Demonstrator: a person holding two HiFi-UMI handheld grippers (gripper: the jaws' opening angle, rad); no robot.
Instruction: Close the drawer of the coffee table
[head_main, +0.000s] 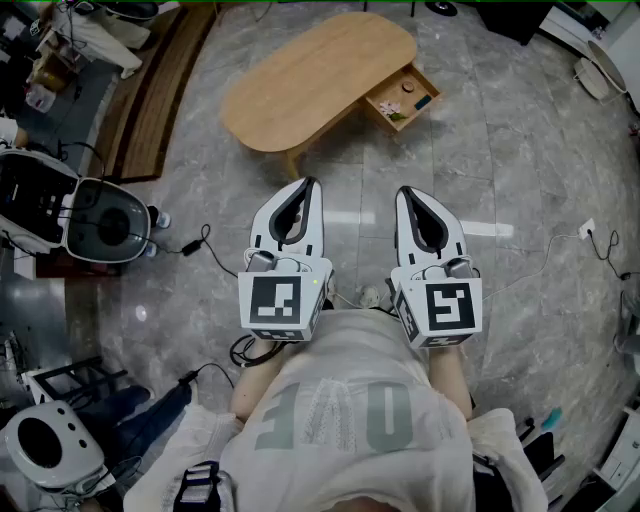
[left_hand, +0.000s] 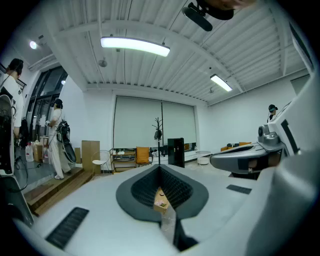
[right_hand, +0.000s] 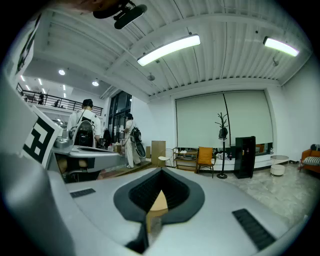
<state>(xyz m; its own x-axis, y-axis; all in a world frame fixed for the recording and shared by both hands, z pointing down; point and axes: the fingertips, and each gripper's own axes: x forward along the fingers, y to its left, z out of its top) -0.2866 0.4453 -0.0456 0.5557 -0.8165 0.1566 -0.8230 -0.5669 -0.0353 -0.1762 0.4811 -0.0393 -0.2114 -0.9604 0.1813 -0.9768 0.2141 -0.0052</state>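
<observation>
Fingers (head_main: 312, 215) pressed together, left gripper (head_main: 311, 182) and right gripper (head_main: 404, 190); open drawer (head_main: 385, 96) well ahead.

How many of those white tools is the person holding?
2. The left tool and the right tool sit side by side mid-picture, both pointing toward the table. No others show.

floor (head_main: 480, 150): grey stone tiles are seen | walls (left_hand: 220, 125): painted white | ceiling lights (left_hand: 135, 46): two long ones are lit | blind (left_hand: 145, 120): pulled down | coat stand (left_hand: 158, 132), orange chair (left_hand: 143, 155), black cabinet (left_hand: 176, 152): placed near the blind
</observation>
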